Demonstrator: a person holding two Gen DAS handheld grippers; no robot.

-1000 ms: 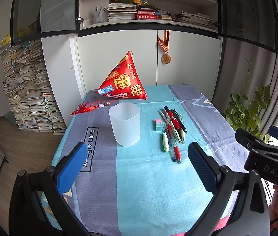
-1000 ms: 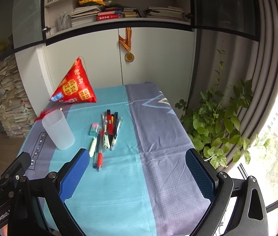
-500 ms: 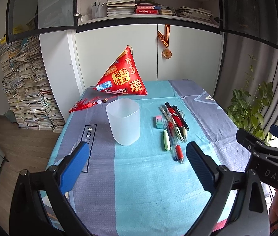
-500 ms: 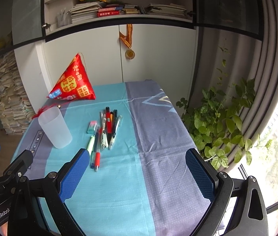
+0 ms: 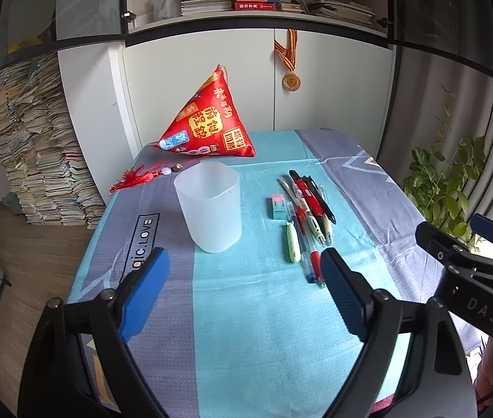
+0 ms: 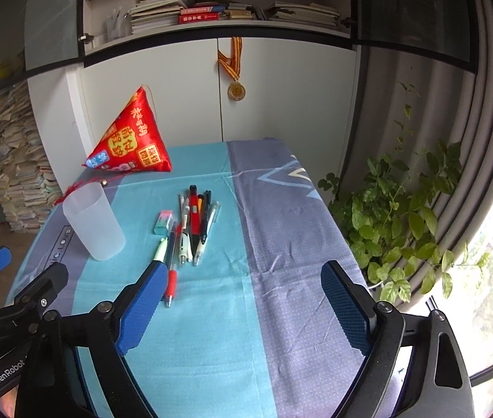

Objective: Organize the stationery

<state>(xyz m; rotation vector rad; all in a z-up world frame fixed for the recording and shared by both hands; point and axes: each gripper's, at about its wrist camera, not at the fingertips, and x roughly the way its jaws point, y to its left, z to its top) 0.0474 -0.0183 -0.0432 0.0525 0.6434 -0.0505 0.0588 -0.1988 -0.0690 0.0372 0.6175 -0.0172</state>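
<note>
A frosted plastic cup [image 5: 208, 205] stands upright and empty on the blue and grey tablecloth [image 5: 246, 313]; it also shows in the right wrist view [image 6: 93, 221]. To its right lie several pens [image 5: 311, 205] side by side, a pink and teal eraser [image 5: 278, 206] and a small green pen [image 5: 291, 242]. The pens [image 6: 194, 223] and eraser [image 6: 163, 222] also show in the right wrist view. My left gripper [image 5: 243, 296] is open and empty above the near part of the table. My right gripper [image 6: 243, 303] is open and empty, near the pens' tips.
A red pyramid-shaped pouch [image 5: 208, 122] with a red tassel [image 5: 142, 176] sits at the table's back. White cupboards with a hanging medal [image 5: 291, 80] stand behind. Stacked books [image 5: 33, 146] rise at the left. A leafy plant [image 6: 403, 216] stands off the table's right edge.
Both grippers have moved forward over the table toward the cup and pens, which look larger and nearer. Both stay open and empty. Nothing on the table has moved.
</note>
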